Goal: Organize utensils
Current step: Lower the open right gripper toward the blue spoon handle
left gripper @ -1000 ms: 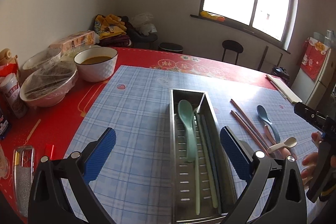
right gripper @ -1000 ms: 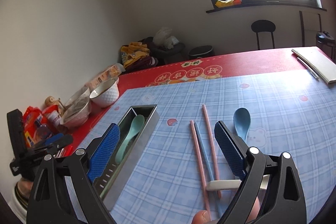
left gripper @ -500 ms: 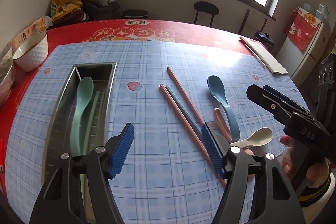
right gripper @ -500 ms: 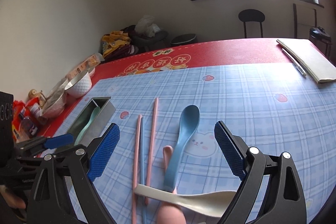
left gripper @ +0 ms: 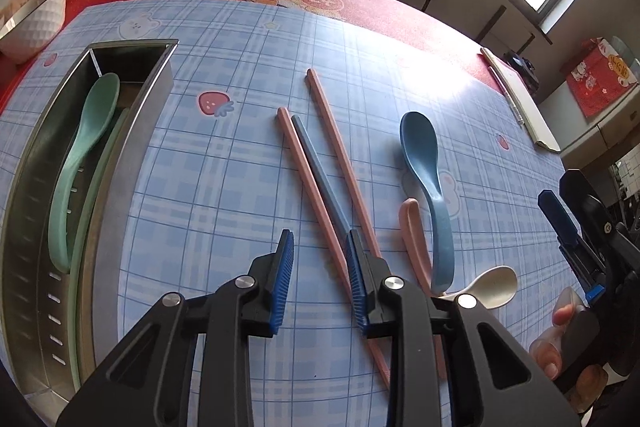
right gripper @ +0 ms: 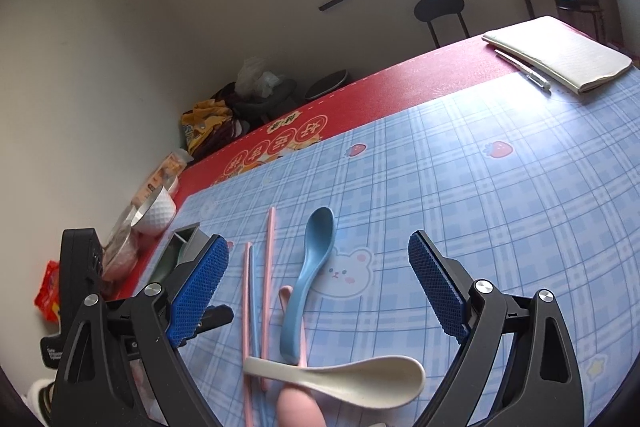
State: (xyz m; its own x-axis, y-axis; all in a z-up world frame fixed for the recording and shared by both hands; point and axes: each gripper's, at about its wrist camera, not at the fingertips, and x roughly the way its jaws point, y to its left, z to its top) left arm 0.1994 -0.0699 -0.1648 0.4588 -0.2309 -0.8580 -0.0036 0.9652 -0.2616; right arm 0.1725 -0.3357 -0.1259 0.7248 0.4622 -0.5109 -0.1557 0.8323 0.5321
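My left gripper [left gripper: 320,267] is low over the blue checked mat, and its jaws are closing. A pink chopstick [left gripper: 308,183] runs between them, close to the right pad [left gripper: 356,279]; the pads do not press it. A blue chopstick [left gripper: 316,167] and a second pink chopstick [left gripper: 340,155] pass under that finger. Further right lie a blue spoon [left gripper: 424,163], a pink spoon [left gripper: 412,227] and a white spoon [left gripper: 492,285]. My right gripper [right gripper: 316,259] stands open above the blue spoon [right gripper: 316,247] and white spoon [right gripper: 360,379], holding nothing. The metal tray [left gripper: 132,131] holds a green spoon [left gripper: 92,131].
A white bowl [left gripper: 36,23] and covered dishes sit on the red cloth at the left. A notebook with a pen [right gripper: 560,55] lies at the far right of the table. A black stool [right gripper: 440,7] stands beyond the table's far edge.
My left gripper has swung right from above the tray to the chopsticks, dropped lower, and its jaws have narrowed. My right gripper has moved in over the spoons and rolled a little.
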